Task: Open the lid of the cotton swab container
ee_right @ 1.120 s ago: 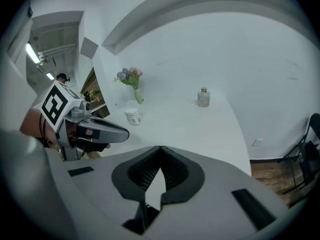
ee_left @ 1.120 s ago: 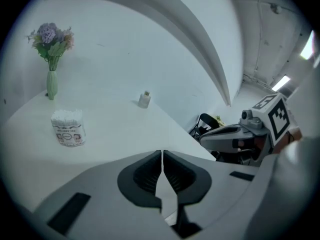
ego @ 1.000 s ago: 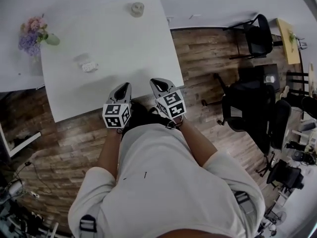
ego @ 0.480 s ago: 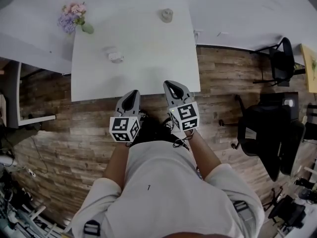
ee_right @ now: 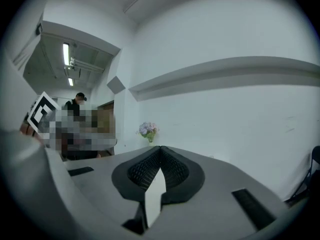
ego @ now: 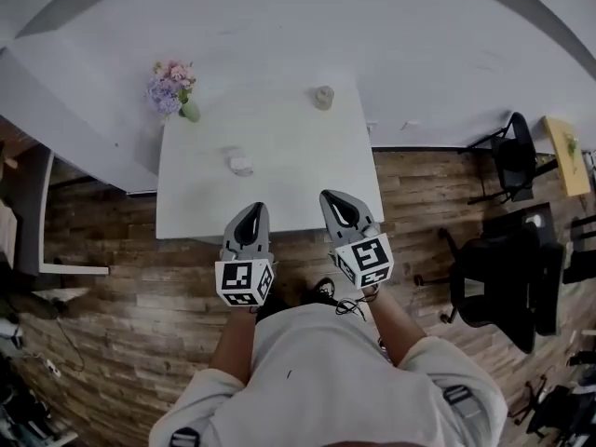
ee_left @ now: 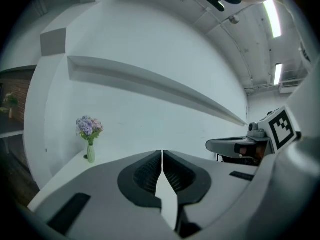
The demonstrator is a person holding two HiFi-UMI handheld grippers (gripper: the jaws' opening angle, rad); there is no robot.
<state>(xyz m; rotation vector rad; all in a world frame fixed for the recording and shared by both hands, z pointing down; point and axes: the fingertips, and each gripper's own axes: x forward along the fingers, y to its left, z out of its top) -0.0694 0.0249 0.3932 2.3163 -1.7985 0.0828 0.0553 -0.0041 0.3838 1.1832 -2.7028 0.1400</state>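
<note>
Holding both at the white table's [ego: 307, 175] near edge, I see the left gripper [ego: 250, 216] and right gripper [ego: 337, 201] fully closed — empty. Cotton swab container [ego: 240, 165] sits mid-table, well apart from both — untouched.

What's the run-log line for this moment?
left tool: shut, empty | right tool: shut, empty | nothing on table touched

In the head view the container [ego: 240, 165] on the table [ego: 279, 208] is too small to tell how its lid sits, and the round thing [ego: 323, 97] near the far edge is too small to name. In their own views the left gripper [ee_left: 162, 153] and right gripper [ee_right: 160, 149] cover most of the table, container included.
</note>
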